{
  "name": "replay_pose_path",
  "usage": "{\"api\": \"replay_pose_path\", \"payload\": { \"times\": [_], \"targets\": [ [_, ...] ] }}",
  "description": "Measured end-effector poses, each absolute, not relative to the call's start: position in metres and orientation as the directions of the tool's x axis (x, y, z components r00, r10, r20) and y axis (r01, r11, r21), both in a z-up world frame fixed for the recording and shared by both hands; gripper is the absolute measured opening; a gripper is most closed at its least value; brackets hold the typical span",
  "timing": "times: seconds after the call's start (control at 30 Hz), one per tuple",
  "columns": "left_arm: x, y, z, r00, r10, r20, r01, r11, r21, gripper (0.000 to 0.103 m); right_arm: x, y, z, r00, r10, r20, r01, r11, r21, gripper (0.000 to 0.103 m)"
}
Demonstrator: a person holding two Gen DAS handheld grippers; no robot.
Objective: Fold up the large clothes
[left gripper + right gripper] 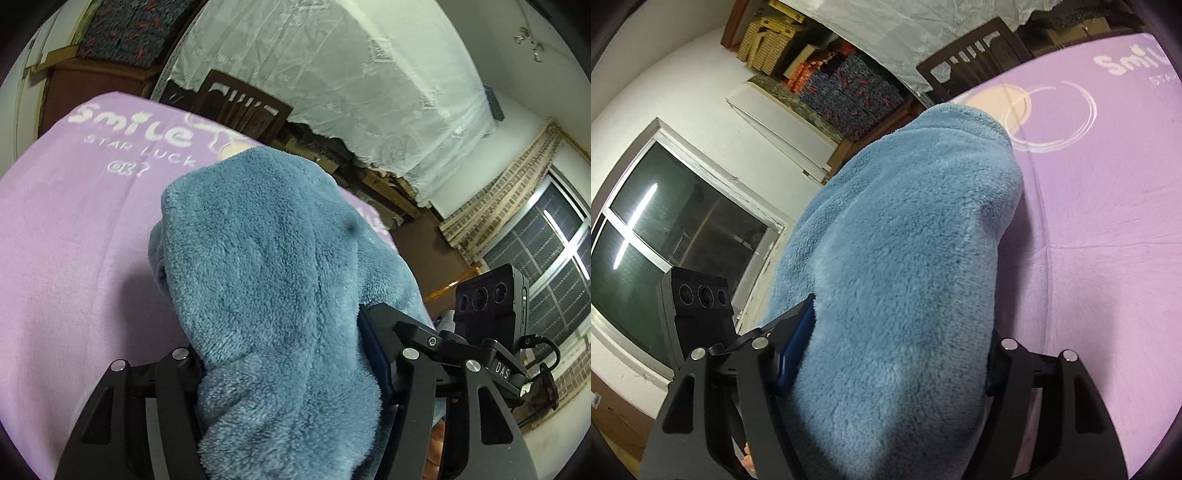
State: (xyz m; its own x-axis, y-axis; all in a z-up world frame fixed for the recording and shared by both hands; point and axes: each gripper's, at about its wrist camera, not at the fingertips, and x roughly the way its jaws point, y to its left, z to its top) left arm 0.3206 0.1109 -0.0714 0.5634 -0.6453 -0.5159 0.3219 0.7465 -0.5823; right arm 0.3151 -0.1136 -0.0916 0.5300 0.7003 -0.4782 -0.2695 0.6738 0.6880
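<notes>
blue fleece garment (266, 266) in both claws

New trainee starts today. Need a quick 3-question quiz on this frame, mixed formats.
1. True or false: both tools are shut on the blue fleece garment.
2. What colour is the sheet under it? A) green B) purple C) white
3. Fill in: the large white word printed on the sheet is ____.

Key:
1. True: the left tool and the right tool each pinch fleece.
2. B
3. Smile
</notes>
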Motion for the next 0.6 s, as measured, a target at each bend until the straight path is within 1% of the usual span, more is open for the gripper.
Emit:
{"api": "replay_pose_path", "payload": {
  "times": [0.3,0.43,0.6],
  "targets": [
    [0.240,0.091,-0.016,0.601,-0.649,-0.467,0.385,0.747,-0.542,0.065,0.245,-0.132,-0.040,0.566,0.704,-0.429,-0.309,0.664,0.681,0.069],
    [0.188,0.080,0.013,0.626,-0.636,-0.451,0.414,0.761,-0.499,0.066,0.194,-0.143,-0.012,0.587,0.707,-0.394,-0.342,0.658,0.670,0.069],
    [0.126,0.063,0.030,0.635,-0.633,-0.443,0.435,0.767,-0.471,0.066,0.129,-0.158,0.009,0.607,0.706,-0.366,-0.368,0.658,0.657,0.069]
  ]
}}
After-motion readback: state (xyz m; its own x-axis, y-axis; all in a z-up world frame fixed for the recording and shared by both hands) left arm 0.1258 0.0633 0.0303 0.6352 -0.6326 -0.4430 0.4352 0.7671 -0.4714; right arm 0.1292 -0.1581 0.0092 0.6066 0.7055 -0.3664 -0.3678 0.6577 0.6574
